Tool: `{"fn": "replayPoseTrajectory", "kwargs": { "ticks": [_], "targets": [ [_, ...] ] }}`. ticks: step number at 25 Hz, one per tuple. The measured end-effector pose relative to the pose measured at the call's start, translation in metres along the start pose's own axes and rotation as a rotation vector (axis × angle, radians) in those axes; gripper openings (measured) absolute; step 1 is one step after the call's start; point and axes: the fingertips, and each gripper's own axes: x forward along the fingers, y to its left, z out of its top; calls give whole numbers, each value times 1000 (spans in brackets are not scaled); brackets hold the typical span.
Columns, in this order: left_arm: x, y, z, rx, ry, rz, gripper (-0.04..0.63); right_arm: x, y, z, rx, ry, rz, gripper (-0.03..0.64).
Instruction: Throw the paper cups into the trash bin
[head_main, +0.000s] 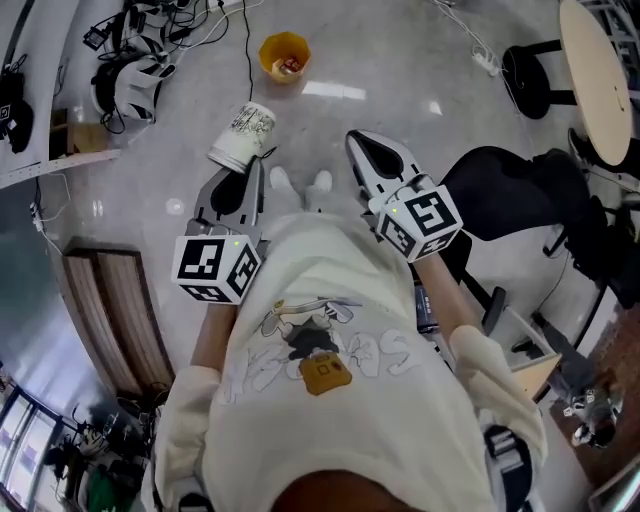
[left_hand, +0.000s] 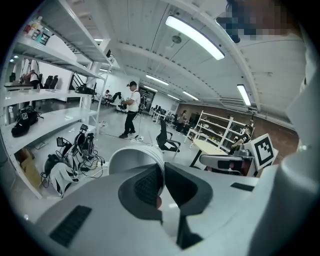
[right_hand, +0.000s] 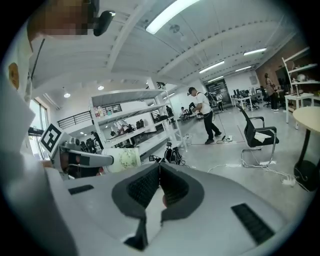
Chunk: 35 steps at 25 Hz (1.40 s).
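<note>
Because the left hand-held gripper (head_main: 245, 170) pinches only the thin wall of the paper cup (head_main: 243, 135), it may slip or crumple before reaching the yellow trash bin (head_main: 284, 55), far ahead on the floor. The right hand-held gripper (head_main: 362, 142) is closed and empty.

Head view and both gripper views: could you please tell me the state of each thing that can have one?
White printed paper cup: held above the floor, tilted, not yet binned.
Left gripper: shut on the paper cup's wall at its rim.
Right gripper: shut, nothing between its jaws.
Round yellow trash bin: upright on the floor, open at the top, something small inside.
</note>
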Motion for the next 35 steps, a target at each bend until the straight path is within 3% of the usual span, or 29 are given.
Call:
{"fn": "replayPoseTrajectory", "kwargs": {
  "ticks": [7,15,22,29,35],
  "targets": [
    [20,-21,-4,26,46,-12,26,-27,-30,28,44,-105,-21,9],
    [53,-18,-4,-30,70,-5,26,-8,-70,20,100,-74,-47,8],
    [122,65,34,-100,64,24,26,95,-110,42,96,-8,-39,9],
    [202,172,103,-176,67,32,25,234,-159,106,25,71,-54,8],
    [256,210,147,-227,55,33,26,303,-184,150,-50,125,-48,8]
  ]
}}
